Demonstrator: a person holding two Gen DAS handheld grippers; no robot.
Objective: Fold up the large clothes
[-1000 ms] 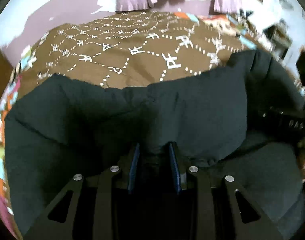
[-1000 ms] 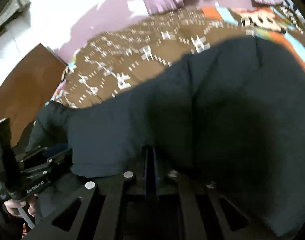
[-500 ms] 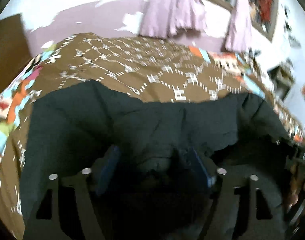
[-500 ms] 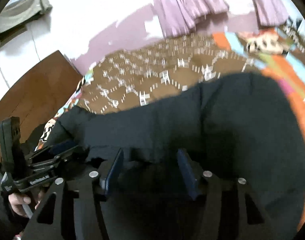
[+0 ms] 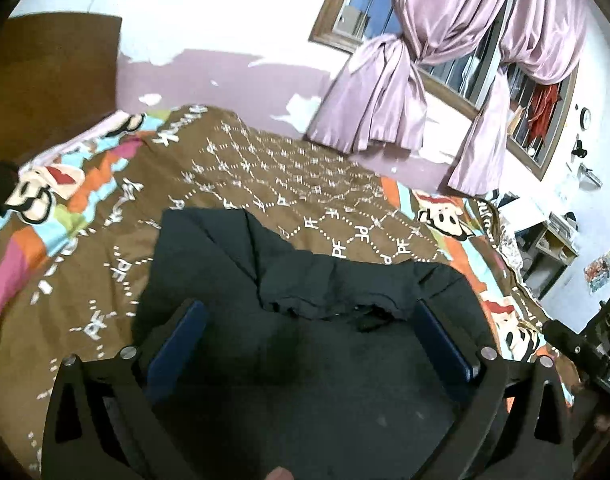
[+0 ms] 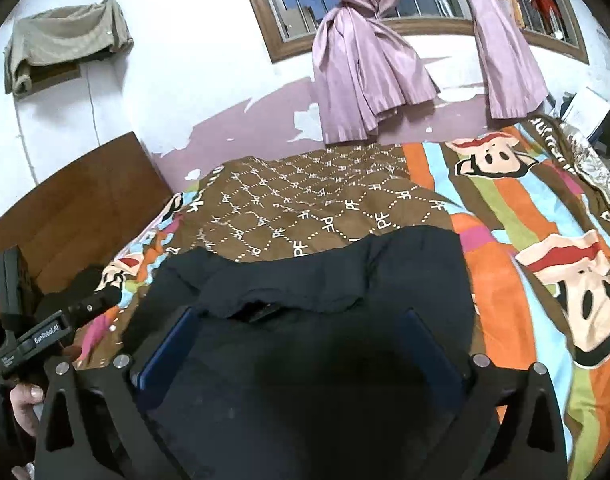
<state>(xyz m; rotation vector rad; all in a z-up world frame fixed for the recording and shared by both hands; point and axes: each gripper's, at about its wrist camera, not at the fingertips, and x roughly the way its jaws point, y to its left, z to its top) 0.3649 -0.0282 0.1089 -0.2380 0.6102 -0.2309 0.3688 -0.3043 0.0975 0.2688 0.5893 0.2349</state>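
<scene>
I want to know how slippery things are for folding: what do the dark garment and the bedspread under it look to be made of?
The dark garment looks like soft matte knit, perhaps cotton jersey: no sheen, limp wavy hem, gentle creases. The bedspread looks like a printed woven or brushed fabric, matte too, lying in low soft wrinkles. Neither looks slick, though the weave is too fine to see.

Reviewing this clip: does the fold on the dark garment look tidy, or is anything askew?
Slightly askew. The folded-over edge of the dark garment lies rumpled and wavy rather than straight, with a small bunched bit poking out near its middle, and its far edge runs unevenly across the brown bedspread. Nothing looks damaged or spilled.
</scene>
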